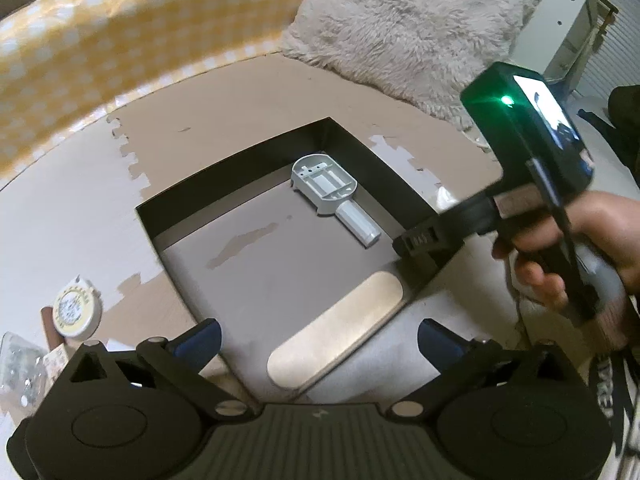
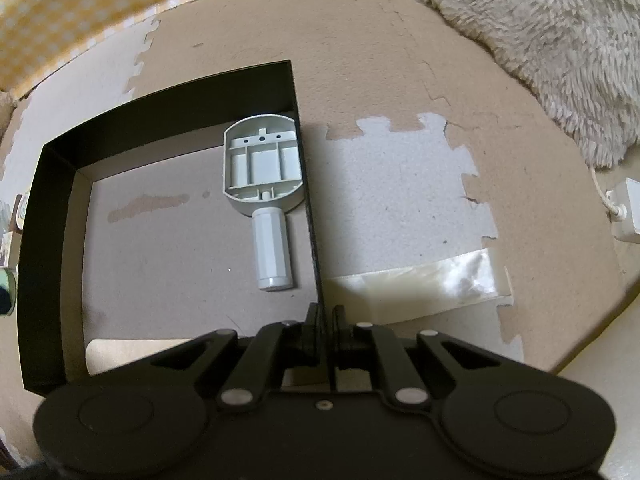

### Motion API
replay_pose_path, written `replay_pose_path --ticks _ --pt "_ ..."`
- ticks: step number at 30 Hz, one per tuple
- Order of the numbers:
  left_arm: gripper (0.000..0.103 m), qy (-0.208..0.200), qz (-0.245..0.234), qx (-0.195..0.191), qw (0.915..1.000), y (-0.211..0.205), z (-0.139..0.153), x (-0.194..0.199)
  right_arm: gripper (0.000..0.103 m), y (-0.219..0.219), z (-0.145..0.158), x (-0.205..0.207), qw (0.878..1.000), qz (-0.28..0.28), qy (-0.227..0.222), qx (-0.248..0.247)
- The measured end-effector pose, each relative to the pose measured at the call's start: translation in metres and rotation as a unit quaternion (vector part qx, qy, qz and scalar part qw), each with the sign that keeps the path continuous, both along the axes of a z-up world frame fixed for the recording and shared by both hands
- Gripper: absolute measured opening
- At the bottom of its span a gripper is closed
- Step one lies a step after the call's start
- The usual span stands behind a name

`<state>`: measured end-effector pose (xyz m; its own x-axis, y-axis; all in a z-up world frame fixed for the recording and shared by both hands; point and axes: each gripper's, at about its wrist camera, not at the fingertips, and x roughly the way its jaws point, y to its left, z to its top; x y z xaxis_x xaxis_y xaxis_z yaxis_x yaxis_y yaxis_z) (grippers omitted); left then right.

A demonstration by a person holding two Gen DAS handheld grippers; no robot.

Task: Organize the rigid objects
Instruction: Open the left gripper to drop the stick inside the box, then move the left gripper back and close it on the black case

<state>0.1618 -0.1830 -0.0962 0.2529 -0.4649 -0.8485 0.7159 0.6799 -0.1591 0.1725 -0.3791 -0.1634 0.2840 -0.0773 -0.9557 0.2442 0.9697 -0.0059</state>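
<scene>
left claw (image 1: 318,344): spread wide, nothing held; flat rounded wooden paddle (image 1: 336,340) seen between its tips, lying over near wall of black shallow box (image 1: 224,178) | right claw (image 2: 326,320): clamped on box's thin right wall | grey moulded plastic part (image 2: 264,184) with cylindrical stub lies inside, ahead-left of right claw

Shallow black box (image 2: 52,208), open-topped, grey cardboard floor, flat on the foam floor mat; inside, grey plastic part (image 2: 264,168) with ribbed oval head and round handle, hollow side up, against the right wall; pale wooden paddle (image 1: 336,344) flat at the near edge.
</scene>
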Motion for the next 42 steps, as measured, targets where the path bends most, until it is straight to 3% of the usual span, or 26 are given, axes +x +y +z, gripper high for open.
replay_pose_path --ticks 10,17,22,31,36,42 --pt "0.103 -0.026 0.022 0.005 0.9994 0.051 0.014 -0.02 0.007 -0.003 0.0 -0.001 1.0 -0.003 -0.001 0.008" --pt "0.103 -0.036 0.102 -0.008 0.9941 0.102 0.019 -0.002 0.007 -0.003 0.001 -0.001 1.0 -0.005 0.0 0.008" --pt "0.103 -0.035 0.187 -0.019 0.9815 0.142 0.012 0.023 0.007 -0.003 0.0 -0.001 1.0 -0.005 0.001 0.008" --pt "0.103 -0.036 0.314 0.022 0.9483 0.2 -0.017 0.062 0.007 -0.003 0.0 -0.001 1.0 -0.005 0.001 0.008" --pt "0.103 -0.022 0.347 0.06 0.9356 0.219 -0.041 0.071 0.007 -0.003 0.0 0.0 1.0 -0.004 0.003 0.004" --pt "0.103 0.036 0.37 0.064 0.9264 0.232 -0.066 0.079 0.008 -0.003 0.0 0.0 1.0 -0.004 0.003 0.003"
